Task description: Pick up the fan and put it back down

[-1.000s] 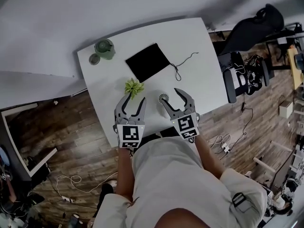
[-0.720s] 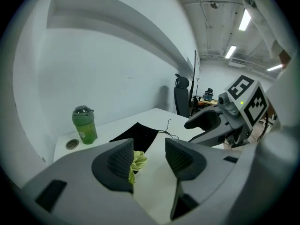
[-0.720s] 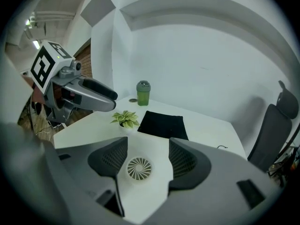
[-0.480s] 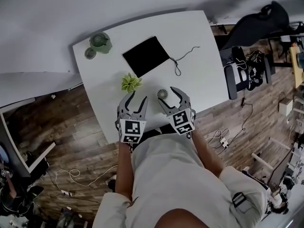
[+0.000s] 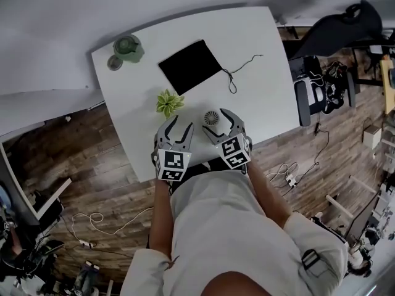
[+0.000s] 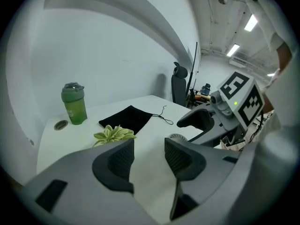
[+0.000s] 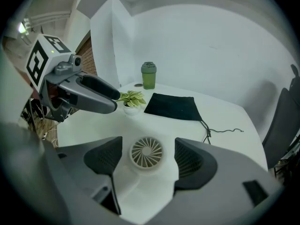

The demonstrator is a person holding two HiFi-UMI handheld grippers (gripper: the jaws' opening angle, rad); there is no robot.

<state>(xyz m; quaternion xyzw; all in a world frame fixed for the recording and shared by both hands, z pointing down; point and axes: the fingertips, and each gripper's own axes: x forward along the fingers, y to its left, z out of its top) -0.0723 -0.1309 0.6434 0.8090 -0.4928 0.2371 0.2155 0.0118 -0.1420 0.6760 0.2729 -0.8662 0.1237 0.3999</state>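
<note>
Fan (image 7: pixel 146 152) stands on the bench (image 5: pixel 259 73) between the right tongs' (image 5: pixel 215 121) jaws, which have just been opening, pads clear of it. Left tongs (image 6: pixel 147 159) gape empty. Likely light, stiff plastic with a fragile grille — best taken across its round rim.

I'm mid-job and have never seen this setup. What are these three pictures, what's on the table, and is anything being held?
No robot: a person holds a two-fingered gripper in each hand. The head view looks down from the person's head; the other two cameras ride on the grippers, looking along their fingers. On the white table: a green bottle, a small plant, a black pouch and a small round fan. The left gripper is open and empty. The right gripper has just been opening its fingers; the fan stands between them, untouched. Nothing is held.
</note>
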